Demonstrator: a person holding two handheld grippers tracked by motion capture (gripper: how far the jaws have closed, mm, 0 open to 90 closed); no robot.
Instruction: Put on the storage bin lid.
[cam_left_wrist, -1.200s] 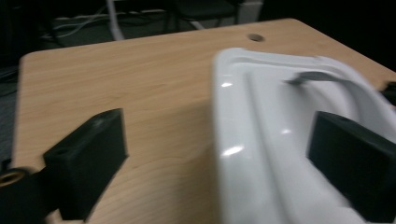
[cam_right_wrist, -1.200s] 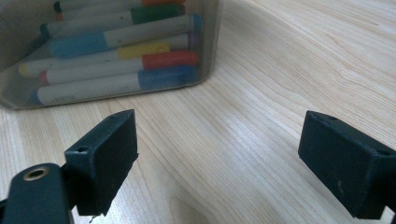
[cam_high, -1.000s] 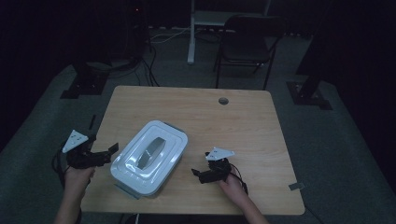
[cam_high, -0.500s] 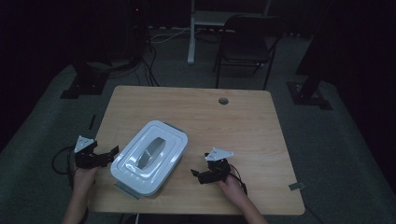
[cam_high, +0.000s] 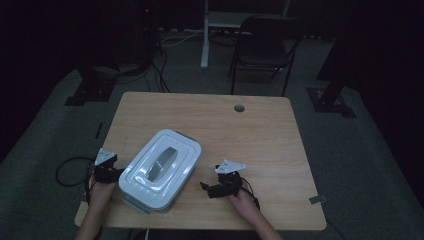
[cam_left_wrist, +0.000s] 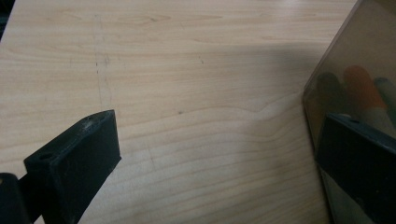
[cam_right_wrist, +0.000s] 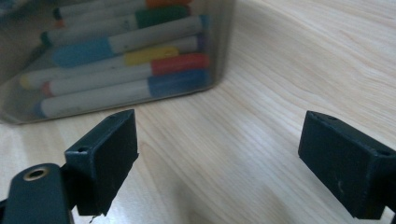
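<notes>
Storage box with its white lid sits on the tabletop, markers visible through its clear wall. Left gripper has moved closer, now against the box's left end, fingers spread wide and empty. Right gripper stays just right of the box, fingers wide apart, holding nothing.

pale matt wood-grain tabletop; the box ahead of the right tool has smoky translucent plastic walls and a glossy white lid.

No readable text, label or number for you: storage box lid blank, markers show no legible print.
</notes>
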